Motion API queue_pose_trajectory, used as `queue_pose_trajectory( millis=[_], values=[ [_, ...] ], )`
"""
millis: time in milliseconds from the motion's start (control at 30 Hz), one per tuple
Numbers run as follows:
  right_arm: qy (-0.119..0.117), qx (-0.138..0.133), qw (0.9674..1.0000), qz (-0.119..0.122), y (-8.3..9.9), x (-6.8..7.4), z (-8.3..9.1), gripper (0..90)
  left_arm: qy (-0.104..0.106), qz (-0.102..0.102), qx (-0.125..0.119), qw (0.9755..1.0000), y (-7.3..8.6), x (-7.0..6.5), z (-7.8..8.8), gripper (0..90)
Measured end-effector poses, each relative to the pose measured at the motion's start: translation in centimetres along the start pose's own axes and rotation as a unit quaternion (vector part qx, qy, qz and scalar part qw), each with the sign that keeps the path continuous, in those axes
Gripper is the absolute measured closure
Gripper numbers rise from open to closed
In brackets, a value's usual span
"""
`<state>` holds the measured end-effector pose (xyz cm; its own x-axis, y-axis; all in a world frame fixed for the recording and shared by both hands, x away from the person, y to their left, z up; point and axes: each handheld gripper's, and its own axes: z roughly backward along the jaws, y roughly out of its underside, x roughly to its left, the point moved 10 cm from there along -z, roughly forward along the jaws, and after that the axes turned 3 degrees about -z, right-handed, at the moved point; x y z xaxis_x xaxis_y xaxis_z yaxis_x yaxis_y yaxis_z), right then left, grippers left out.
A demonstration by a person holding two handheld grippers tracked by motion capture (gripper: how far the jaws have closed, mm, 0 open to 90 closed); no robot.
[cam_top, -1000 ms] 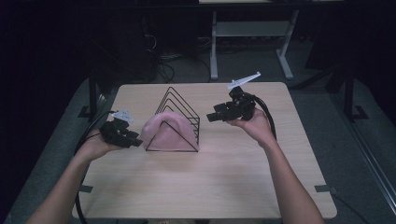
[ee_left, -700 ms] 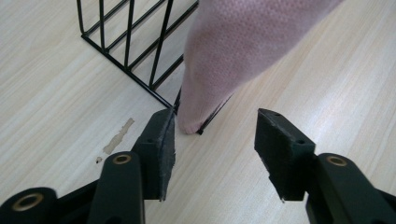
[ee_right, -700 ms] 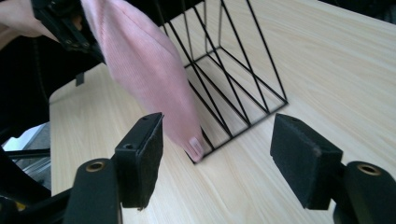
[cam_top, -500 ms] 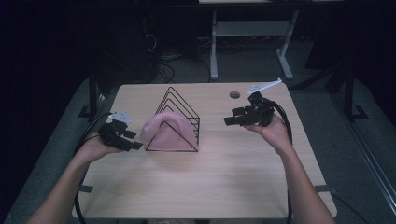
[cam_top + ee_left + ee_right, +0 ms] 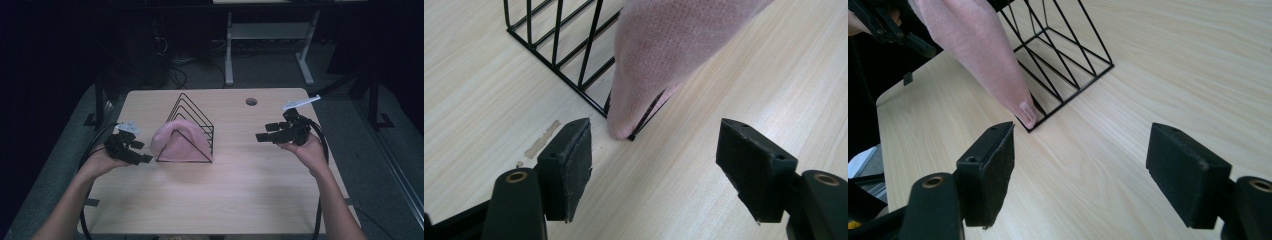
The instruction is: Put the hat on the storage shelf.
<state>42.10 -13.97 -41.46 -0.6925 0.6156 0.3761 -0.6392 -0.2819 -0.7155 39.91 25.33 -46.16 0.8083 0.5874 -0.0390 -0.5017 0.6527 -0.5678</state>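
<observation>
A black wire rack [image 5: 192, 122] shaped like a row of triangles stands on the wooden table [image 5: 225, 195]. A pink cloth [image 5: 175, 142] is draped over its near end and hangs down to the tabletop [image 5: 659, 55] [image 5: 978, 45]. My left gripper [image 5: 145, 159] is open just left of the cloth, its jaws framing the rack's front corner [image 5: 631, 136]. My right gripper [image 5: 261, 136] is open with nothing in it, held well to the right of the rack and pointing back at it [image 5: 1068, 95].
A round cable hole [image 5: 251, 101] lies near the table's far edge. A strip of tape residue [image 5: 541, 140] marks the wood by the left gripper. A white-legged desk frame [image 5: 265, 40] stands on the floor beyond. Bare tabletop spreads in front and at right.
My right gripper has drawn away from the rack, moving right and slightly nearer. The left gripper has barely shifted. The cloth stays draped on the rack.
</observation>
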Motion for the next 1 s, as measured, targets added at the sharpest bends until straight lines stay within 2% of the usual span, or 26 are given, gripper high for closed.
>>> queue_pose_trajectory(
  millis=[67,367,533,567,733,800,933,1000],
  values=[
    [0.002,-0.002,1.0000,-0.005,0.6,-0.4,0.3,27.0,0.001,0.007,-0.001,1.0000,0.2,0.0,0.0,29.7],
    [0.015,-0.003,0.9995,-0.026,3.5,-1.9,1.5,26.2,-0.002,0.014,-0.003,0.9999,0.9,0.0,-0.1,29.4],
    [0.019,-0.006,0.9991,-0.037,4.9,-2.3,2.2,26.2,-0.001,0.021,-0.010,0.9997,1.1,-0.3,-0.2,29.3],
    [0.020,-0.008,0.9991,-0.037,5.1,-2.4,2.3,26.2,0.000,0.017,-0.009,0.9998,1.2,-0.4,-0.2,29.2],
    [0.022,-0.006,0.9987,-0.045,6.9,-2.7,2.9,26.1,0.004,0.023,-0.021,0.9995,1.2,-0.9,-0.2,29.2],
    [0.025,-0.008,0.9985,-0.049,7.5,-2.7,3.2,25.9,0.004,0.016,-0.018,0.9997,1.3,-1.1,-0.2,29.0],
    [0.034,-0.005,0.9980,-0.053,9.1,-2.8,3.5,25.9,0.008,0.021,-0.033,0.9992,1.4,-1.7,0.0,28.7],
    [0.036,-0.009,0.9976,-0.059,10.1,-2.6,3.8,25.5,0.025,0.028,-0.058,0.9976,1.1,-2.4,0.3,27.5]
  ],
)
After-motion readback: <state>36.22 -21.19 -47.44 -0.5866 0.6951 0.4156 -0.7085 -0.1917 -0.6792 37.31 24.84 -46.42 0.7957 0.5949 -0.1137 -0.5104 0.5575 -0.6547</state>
